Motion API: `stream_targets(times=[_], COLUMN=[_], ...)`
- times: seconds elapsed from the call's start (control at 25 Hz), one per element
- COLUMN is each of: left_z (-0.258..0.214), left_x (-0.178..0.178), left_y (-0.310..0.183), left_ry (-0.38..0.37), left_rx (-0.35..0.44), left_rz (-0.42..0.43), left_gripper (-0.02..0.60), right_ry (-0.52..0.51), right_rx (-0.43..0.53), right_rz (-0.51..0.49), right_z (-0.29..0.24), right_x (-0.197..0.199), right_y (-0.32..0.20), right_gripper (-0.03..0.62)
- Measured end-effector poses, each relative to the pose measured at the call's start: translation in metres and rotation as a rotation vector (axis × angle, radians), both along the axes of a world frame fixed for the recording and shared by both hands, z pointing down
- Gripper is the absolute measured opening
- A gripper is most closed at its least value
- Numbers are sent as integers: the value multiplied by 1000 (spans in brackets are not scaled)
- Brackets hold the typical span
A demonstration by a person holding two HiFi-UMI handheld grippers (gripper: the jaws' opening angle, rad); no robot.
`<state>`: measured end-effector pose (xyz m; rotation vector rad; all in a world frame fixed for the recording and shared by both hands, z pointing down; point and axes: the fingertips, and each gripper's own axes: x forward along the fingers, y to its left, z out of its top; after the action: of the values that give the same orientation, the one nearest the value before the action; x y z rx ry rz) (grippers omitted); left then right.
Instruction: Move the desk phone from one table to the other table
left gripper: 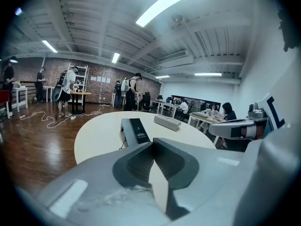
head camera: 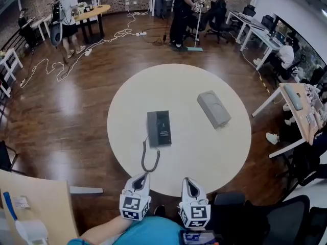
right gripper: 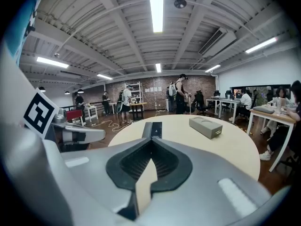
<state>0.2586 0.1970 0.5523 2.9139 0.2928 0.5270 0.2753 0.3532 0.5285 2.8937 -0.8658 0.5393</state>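
A flat grey box [head camera: 214,108] lies tilted, right of centre. White cables [head camera: 56,68] snake over the dark wooden floor [head camera: 61,126] at far left, near a standing person with a backpack [head camera: 67,11]. A black office chair [head camera: 278,216] sits near right.

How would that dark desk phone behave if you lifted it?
The desk phone looks a rigid, flat-lying block, so probably stiff and unlikely to roll. Its cord lies looped loosely on the table, so it would likely dangle and drag.

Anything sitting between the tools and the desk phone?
Nothing blocks. Only the coiled cord of the desk phone lies on the table, trailing toward the left tool. The right tool has bare tabletop ahead. The grey box sits off to the phone's right, out of both paths.
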Motion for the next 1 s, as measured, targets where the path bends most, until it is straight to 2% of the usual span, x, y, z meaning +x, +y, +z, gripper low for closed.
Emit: stream_targets(times=[0.2, 0.36, 0.44, 0.56, 0.68, 1.0], left_z=[-5, 2, 7, 11, 25, 63], left_x=[52, 84, 99, 118, 134, 186], left_y=[-22, -43, -52, -54, -53, -63], left_ry=[5, 7, 0, -8, -31, -100], left_rx=[-28, -24, -21, -43, -69, -117], left_rz=[19, 33, 45, 80, 121, 149], left_gripper=[15, 16, 17, 72, 97, 100], right_ry=[12, 4, 1, -16, -36, -71], right_rx=[-35, -68, -81, -100, -116, -157], right_rz=[11, 10, 10, 20, 36, 98], right_z=[-19, -24, -26, -23, -19, -17], right_x=[46, 68, 75, 81, 86, 99], right_y=[-21, -42, -51, -56, -56, -44], right_gripper=[-8, -8, -8, -8, -8, -8])
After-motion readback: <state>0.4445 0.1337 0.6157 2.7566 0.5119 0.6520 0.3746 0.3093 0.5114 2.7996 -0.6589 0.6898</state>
